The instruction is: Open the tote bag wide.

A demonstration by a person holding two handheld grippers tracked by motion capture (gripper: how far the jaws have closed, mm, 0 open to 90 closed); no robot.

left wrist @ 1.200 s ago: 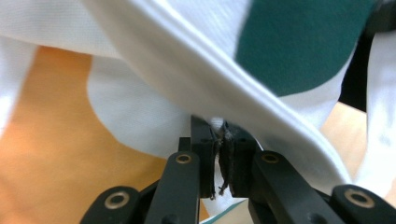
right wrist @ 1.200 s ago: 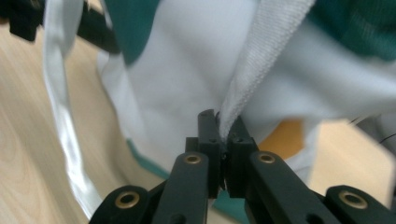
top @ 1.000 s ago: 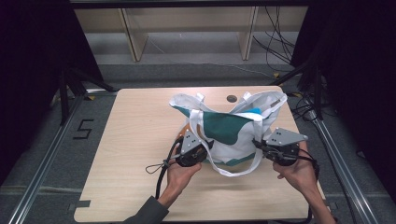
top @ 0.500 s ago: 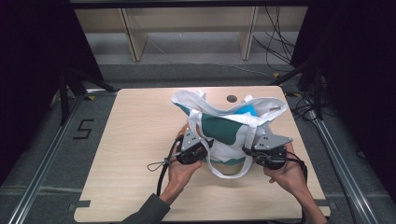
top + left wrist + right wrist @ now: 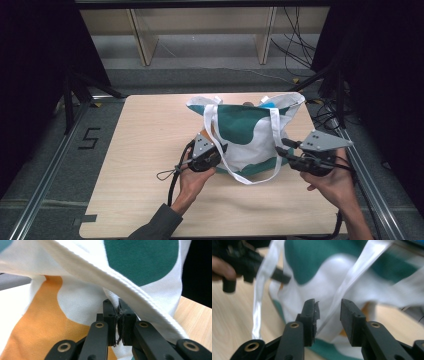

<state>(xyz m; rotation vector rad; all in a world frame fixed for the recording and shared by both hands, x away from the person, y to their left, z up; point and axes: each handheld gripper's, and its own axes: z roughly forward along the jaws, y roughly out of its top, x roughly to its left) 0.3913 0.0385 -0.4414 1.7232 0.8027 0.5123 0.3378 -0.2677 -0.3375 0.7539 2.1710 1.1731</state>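
I'm looking down on a pale wooden tabletop with rounded corners, set between metal rails above a grey floor. One thing lies on it — a white tote bag with green patches and an orange one, sitting toward the far right part, its mouth near the far edge. Its white strap loop trails onto the wood on my side.

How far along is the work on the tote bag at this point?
Done: the tote bag stands on the table, mouth up, something blue inside. In hand: the left gripper is shut on a fold of the bag's cloth, while the right gripper, whose jaws have just been opening, stands apart from the bag with nothing pinched; the white strap runs behind the gap. Left, probably: taking a new hold on the right side.
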